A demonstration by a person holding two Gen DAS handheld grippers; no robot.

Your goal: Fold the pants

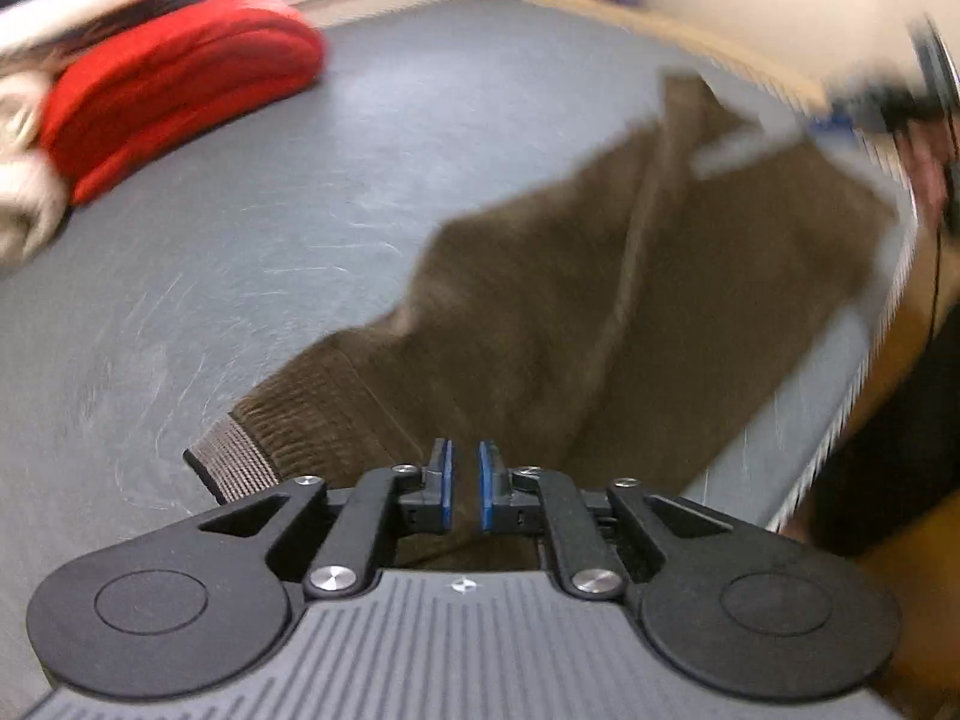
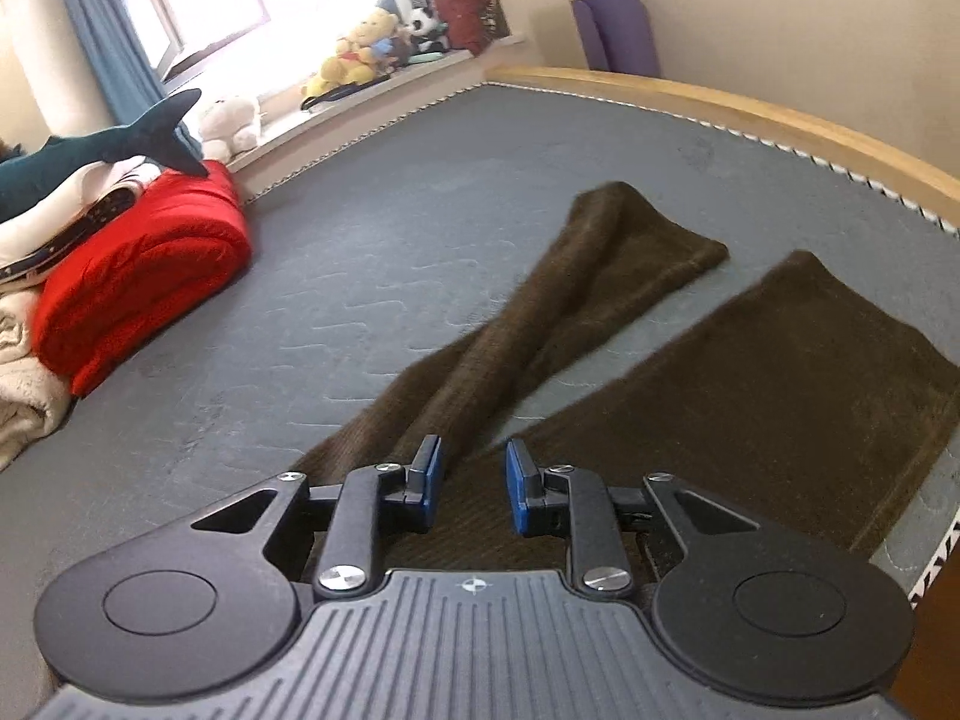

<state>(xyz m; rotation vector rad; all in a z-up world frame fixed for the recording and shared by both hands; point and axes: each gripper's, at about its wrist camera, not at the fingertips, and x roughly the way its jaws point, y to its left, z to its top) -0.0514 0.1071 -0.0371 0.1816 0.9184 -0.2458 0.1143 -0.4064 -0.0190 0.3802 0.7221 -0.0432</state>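
Brown knitted pants (image 2: 750,396) lie on the grey mattress (image 2: 390,210), the two legs reaching away from me. The left leg (image 2: 540,312) is twisted and blurred; the right one lies flat. My right gripper (image 2: 471,483) sits low over the wide waist end, its blue pads a little apart with brown fabric filling the gap. In the left wrist view the pants (image 1: 540,312) run up to the right. Their ribbed band (image 1: 240,462) is raised beside my left gripper (image 1: 465,483), whose pads are nearly together on the cloth. A blurred hand (image 1: 927,174) shows at the far right.
A folded red blanket (image 2: 144,282) with a plush shark (image 2: 102,144) and cream blankets (image 2: 18,384) fills the left side. A wooden bed rail (image 2: 720,102) borders the far edge. Plush toys (image 2: 360,60) sit on the sill, and a purple roll (image 2: 618,30) leans on the wall.
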